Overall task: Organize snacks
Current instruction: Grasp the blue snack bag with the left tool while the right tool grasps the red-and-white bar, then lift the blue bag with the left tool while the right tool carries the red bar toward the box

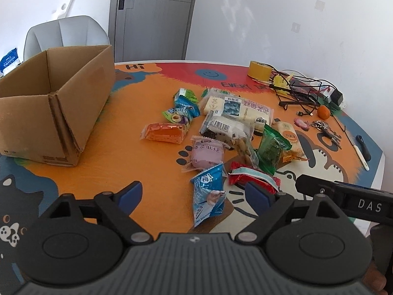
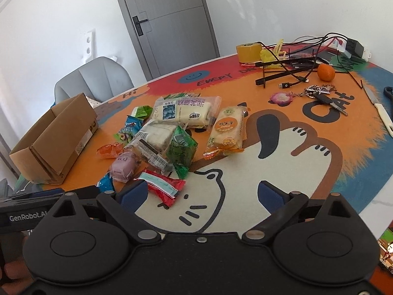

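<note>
A pile of wrapped snacks lies mid-table: a blue packet [image 1: 208, 194], a red packet [image 1: 253, 177], a pink mochi packet [image 1: 207, 153], a green packet [image 1: 272, 147], an orange packet [image 1: 163, 132] and a large white cake bag [image 1: 239, 109]. An open, empty cardboard box [image 1: 52, 105] stands at the left. My left gripper [image 1: 194, 195] is open and empty, the blue packet lying between its fingers. My right gripper [image 2: 203, 193] is open and empty, its left finger by the red packet [image 2: 163, 185]. The box [image 2: 55, 142], green packet [image 2: 181, 150] and orange pastry bag [image 2: 227, 130] also show there.
A tape roll [image 1: 259, 70], tangled cables and a black stand [image 1: 299, 91], a mandarin [image 1: 323, 111], keys [image 1: 326, 129] and a knife [image 1: 361, 156] lie at the far right. A grey chair [image 1: 65, 35] stands behind the box. The table edge [image 1: 379, 172] is at right.
</note>
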Demonstrator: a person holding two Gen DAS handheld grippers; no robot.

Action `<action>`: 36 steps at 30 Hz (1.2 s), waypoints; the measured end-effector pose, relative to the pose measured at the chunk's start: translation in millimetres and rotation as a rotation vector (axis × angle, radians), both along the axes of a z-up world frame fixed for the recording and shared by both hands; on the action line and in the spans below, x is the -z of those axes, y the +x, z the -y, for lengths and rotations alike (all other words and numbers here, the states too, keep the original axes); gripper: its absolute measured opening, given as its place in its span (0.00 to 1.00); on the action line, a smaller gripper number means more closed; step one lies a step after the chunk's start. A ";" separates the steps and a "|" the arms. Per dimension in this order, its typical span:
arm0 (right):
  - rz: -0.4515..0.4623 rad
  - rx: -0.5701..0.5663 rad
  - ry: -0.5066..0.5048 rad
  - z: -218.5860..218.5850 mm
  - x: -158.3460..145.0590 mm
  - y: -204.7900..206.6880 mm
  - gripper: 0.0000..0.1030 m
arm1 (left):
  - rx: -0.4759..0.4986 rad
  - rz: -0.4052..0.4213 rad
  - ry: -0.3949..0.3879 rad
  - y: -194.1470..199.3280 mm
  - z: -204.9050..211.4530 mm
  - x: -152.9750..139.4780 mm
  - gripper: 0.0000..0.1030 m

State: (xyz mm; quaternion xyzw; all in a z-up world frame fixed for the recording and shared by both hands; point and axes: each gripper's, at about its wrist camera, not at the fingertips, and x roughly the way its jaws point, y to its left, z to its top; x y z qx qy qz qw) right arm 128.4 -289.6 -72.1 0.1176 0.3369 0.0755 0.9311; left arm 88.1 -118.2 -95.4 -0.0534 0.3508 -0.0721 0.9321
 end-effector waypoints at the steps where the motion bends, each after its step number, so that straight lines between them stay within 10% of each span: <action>1: 0.000 -0.003 0.002 0.1 1.1 1.4 0.90 | -0.002 0.000 0.001 1.5 1.5 1.7 0.87; 15: -0.021 -0.050 0.009 -14.9 11.4 17.6 0.82 | -0.016 -0.021 -0.012 13.7 5.0 18.5 0.29; 36: -0.004 -0.140 -0.051 -57.8 13.9 41.6 0.66 | -0.156 -0.002 -0.052 4.2 -48.8 13.0 0.26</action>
